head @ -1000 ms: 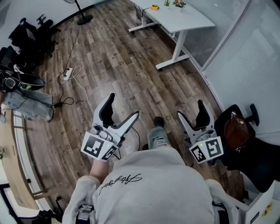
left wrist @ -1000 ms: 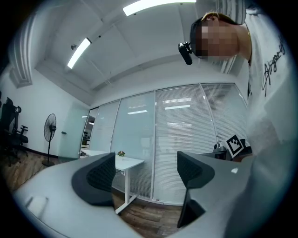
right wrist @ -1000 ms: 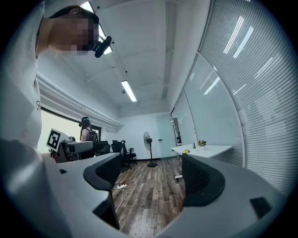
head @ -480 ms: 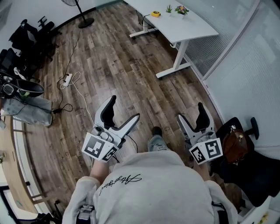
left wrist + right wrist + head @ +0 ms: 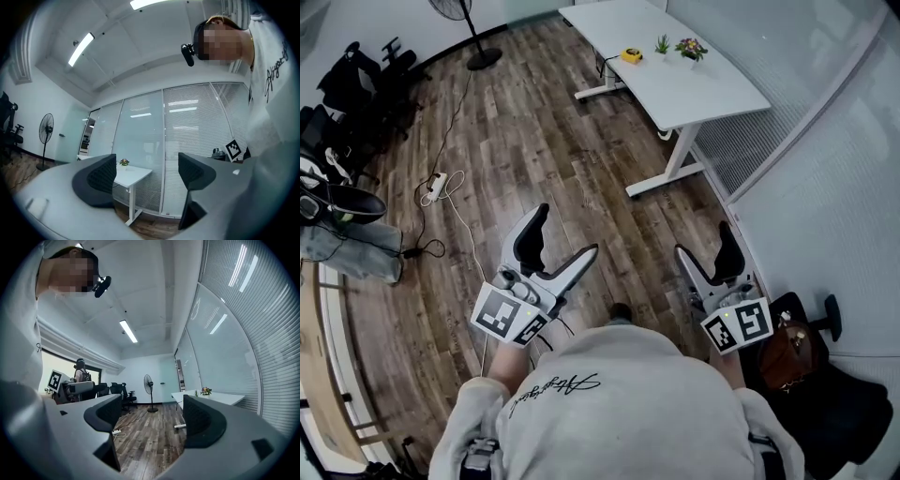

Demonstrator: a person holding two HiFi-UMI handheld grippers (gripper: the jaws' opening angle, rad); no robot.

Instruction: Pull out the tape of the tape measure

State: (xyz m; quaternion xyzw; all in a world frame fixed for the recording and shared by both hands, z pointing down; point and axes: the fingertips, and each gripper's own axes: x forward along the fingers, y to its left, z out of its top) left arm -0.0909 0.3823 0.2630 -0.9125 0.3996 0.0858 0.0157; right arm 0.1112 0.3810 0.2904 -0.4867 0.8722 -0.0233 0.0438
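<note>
Both grippers carried empty and open, well short of the white table

The tape measure (image 5: 631,55) lies untouched on the far end of the white table (image 5: 698,89), just beside two small potted plants (image 5: 679,45). The left gripper (image 5: 565,232) and the right gripper (image 5: 703,242) are held low at the person's waist, well apart from the table. Each has its jaws spread with nothing between them, probably ready for a grasp once the table is within reach. Both gripper views show only open room and the table beyond the jaws. Against the earlier frames, more of the table shows and the tape measure sits lower in the head view, so the person seems to be nearing it. The grippers keep the same open pose.
</note>
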